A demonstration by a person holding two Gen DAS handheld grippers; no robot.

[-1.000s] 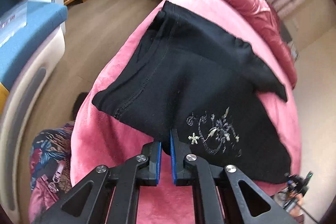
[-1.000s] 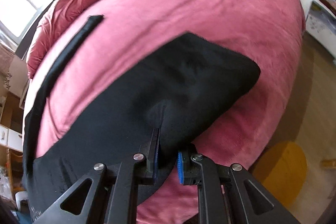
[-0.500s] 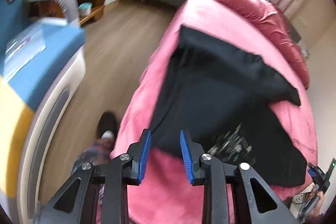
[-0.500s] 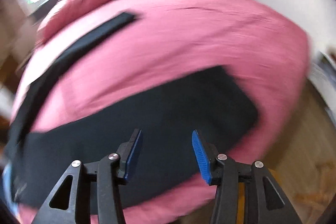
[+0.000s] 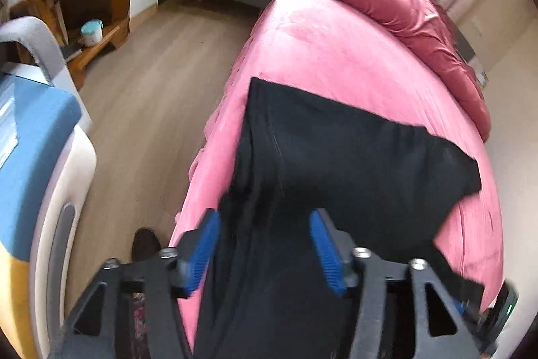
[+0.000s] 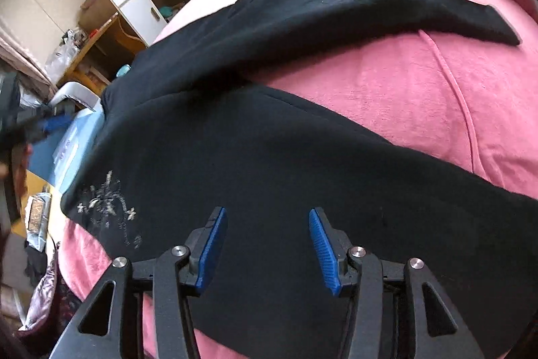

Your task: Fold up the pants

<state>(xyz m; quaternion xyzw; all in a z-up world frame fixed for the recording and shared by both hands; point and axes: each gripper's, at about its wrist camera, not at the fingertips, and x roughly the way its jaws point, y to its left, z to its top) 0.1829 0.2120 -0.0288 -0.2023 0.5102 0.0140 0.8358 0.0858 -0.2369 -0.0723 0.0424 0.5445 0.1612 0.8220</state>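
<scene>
Hovering over the pants, both jaws spread wide, empty

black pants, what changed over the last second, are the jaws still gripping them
No. A second ago both grippers were shut on the near edge of the black pants. Both have let go: the left gripper and right gripper now hover over the cloth with jaws wide open. The pants stayed spread on the pink bed cover, embroidery facing up.
</scene>
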